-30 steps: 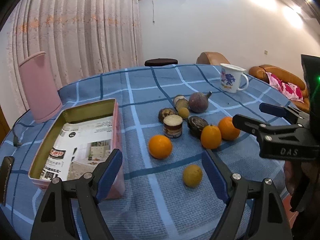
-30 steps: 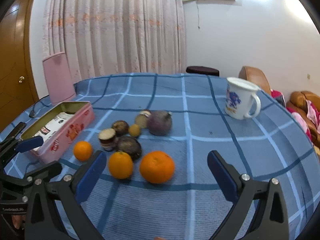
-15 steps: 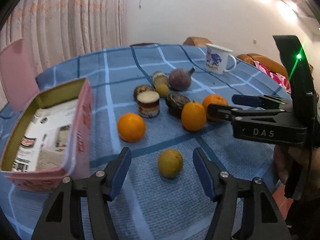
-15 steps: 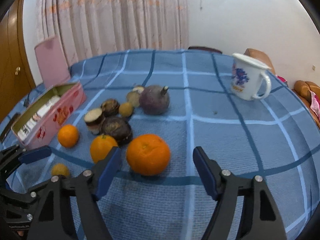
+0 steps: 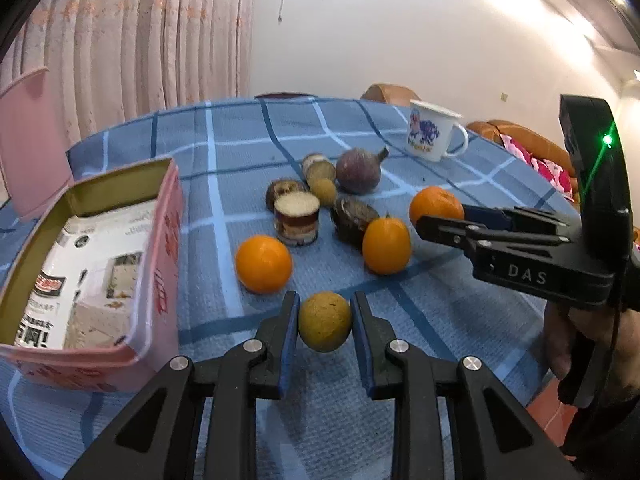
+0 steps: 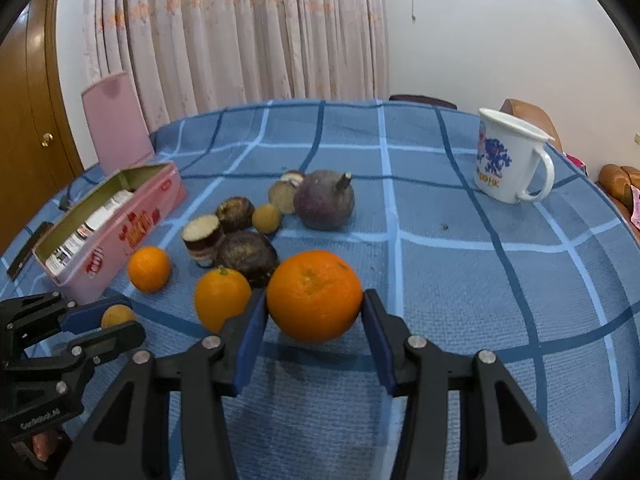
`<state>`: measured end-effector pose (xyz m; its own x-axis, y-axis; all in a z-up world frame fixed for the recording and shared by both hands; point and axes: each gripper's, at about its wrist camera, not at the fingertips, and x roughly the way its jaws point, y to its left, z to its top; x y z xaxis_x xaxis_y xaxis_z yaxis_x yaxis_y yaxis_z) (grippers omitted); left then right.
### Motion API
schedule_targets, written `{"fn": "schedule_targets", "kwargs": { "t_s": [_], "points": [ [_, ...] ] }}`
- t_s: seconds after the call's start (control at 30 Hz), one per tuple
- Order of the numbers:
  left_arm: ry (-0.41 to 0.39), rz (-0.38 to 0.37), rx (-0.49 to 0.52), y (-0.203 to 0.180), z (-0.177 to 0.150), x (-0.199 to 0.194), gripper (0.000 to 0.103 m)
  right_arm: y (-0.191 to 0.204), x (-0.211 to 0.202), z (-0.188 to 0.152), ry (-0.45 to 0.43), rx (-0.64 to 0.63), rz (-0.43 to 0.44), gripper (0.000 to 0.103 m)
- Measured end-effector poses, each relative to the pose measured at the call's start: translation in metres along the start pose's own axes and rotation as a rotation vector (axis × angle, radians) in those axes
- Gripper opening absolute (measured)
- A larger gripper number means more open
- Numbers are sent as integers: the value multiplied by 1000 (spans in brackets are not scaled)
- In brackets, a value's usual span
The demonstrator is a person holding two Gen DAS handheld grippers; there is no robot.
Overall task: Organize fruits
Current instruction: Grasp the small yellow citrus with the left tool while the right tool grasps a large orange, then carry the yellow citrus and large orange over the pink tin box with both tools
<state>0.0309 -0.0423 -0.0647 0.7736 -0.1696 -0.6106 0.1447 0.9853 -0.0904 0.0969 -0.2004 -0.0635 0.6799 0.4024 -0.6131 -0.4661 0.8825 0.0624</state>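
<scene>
On the blue checked tablecloth (image 5: 240, 148) lies a small yellow-brown fruit (image 5: 325, 326), and my left gripper (image 5: 325, 300) is shut on it, both blue pads against its sides. In the right wrist view a large orange (image 6: 314, 280) sits between the pads of my right gripper (image 6: 314, 296). Those jaws are closing and both pads touch its sides. Two smaller oranges (image 6: 222, 296) (image 6: 149, 269) lie to its left. An open pink tin box (image 5: 170, 240) lined with printed paper stands at the left.
Several dark brown and purple fruits (image 5: 358, 170) and a cut piece (image 5: 297, 216) cluster mid-table. A white mug (image 6: 504, 160) stands at the far right. A pink lid (image 6: 116, 120) leans behind the tin. A person's hand (image 5: 560, 344) holds the right gripper near the table edge.
Both grippers tipped down toward the table and narrowed from wide open. The left closed onto the yellow-brown fruit, the right onto the large orange.
</scene>
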Motion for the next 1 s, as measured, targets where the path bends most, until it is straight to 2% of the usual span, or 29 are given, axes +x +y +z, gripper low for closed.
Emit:
{"fn": "schedule_targets", "kwargs": {
  "t_s": [0.27, 1.0],
  "points": [
    [-66, 45, -4, 9, 8, -10, 27, 21, -16, 8, -70, -55, 39, 51],
    [-178, 129, -19, 34, 21, -37, 27, 59, -22, 24, -168, -117, 87, 51]
  ]
}}
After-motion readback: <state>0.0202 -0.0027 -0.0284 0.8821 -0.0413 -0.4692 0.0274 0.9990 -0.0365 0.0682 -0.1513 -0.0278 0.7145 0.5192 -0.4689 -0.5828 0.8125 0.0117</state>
